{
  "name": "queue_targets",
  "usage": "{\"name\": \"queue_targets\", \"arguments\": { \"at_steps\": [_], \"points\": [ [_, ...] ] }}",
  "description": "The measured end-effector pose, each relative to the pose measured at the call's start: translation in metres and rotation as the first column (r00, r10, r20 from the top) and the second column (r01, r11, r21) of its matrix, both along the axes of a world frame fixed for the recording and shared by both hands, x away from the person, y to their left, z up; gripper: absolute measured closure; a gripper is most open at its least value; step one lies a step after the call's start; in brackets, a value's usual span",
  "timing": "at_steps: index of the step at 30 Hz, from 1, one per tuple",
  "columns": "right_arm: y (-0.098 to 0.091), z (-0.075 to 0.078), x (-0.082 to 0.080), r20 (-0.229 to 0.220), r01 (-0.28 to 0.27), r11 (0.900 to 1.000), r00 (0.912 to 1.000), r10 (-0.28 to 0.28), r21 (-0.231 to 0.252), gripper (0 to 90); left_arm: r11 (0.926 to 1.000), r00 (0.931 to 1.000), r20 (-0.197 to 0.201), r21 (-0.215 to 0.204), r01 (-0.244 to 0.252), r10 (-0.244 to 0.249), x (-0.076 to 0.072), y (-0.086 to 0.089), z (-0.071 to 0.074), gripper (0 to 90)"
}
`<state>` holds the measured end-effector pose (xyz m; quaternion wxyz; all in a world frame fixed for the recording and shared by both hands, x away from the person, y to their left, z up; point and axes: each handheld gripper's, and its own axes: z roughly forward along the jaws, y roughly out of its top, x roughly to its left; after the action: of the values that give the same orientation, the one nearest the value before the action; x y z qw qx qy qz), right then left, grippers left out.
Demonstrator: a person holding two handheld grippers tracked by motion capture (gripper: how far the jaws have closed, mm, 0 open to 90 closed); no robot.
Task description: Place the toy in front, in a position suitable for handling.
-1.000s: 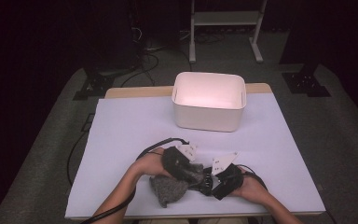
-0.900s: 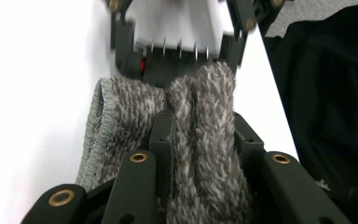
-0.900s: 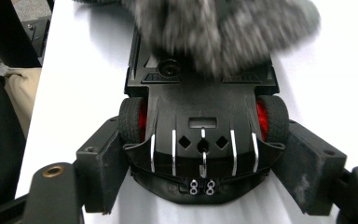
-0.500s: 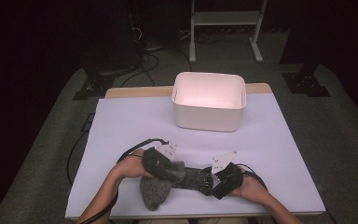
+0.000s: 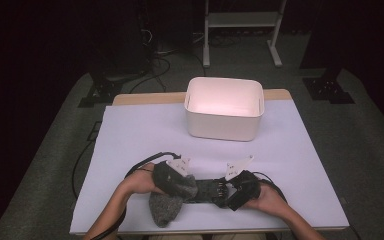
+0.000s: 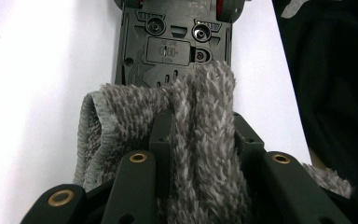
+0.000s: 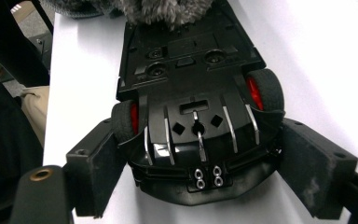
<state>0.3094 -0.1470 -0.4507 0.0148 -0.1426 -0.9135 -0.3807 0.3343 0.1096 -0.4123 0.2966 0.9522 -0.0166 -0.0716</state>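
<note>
Left gripper [image 6: 193, 140] stays clamped on the grey cloth [image 6: 196, 140], wiping the upturned toy car [image 7: 196, 112] well in front of the white bin [image 5: 224, 107]. Right gripper [image 7: 196, 177], jaws just widening, loosely brackets the car's end. Next I'd expect steadying, then another stroke.

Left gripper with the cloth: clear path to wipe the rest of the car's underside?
Probably yes. The left gripper is shut on the cloth, which already lies on the upturned car; nothing sits between, and the right gripper brackets the far end.

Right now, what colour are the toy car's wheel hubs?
Red hubs, black tyres on the toy car; clearest in the right gripper view.
</note>
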Motion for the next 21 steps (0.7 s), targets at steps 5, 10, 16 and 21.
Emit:
{"name": "queue_targets", "arguments": {
  "at_steps": [5,10,16,21],
  "points": [
    [-0.005,0.001,-0.002,0.017,-0.005,0.9999,0.9998,0.005,-0.01,19.3,0.9999,1.0,0.0,0.011,0.005,-0.005,-0.001,-0.002,0.001,67.5],
    [-0.015,0.001,-0.006,0.032,0.007,0.9999,0.9995,-0.007,0.011,20.3,0.9998,1.0,-0.005,0.022,-0.001,0.001,0.0,-0.003,0.001,67.5],
    [-0.022,0.0,-0.008,0.052,0.021,0.9993,0.9984,-0.023,0.03,28.9,0.9995,0.9999,-0.005,0.029,0.01,-0.009,0.0,-0.005,0.004,67.6],
    [-0.027,-0.002,-0.006,0.059,0.039,0.9977,0.9973,-0.043,0.055,39.9,0.9988,0.999,0.002,0.018,0.045,-0.045,-0.001,-0.019,0.009,67.6]
  ]
}}
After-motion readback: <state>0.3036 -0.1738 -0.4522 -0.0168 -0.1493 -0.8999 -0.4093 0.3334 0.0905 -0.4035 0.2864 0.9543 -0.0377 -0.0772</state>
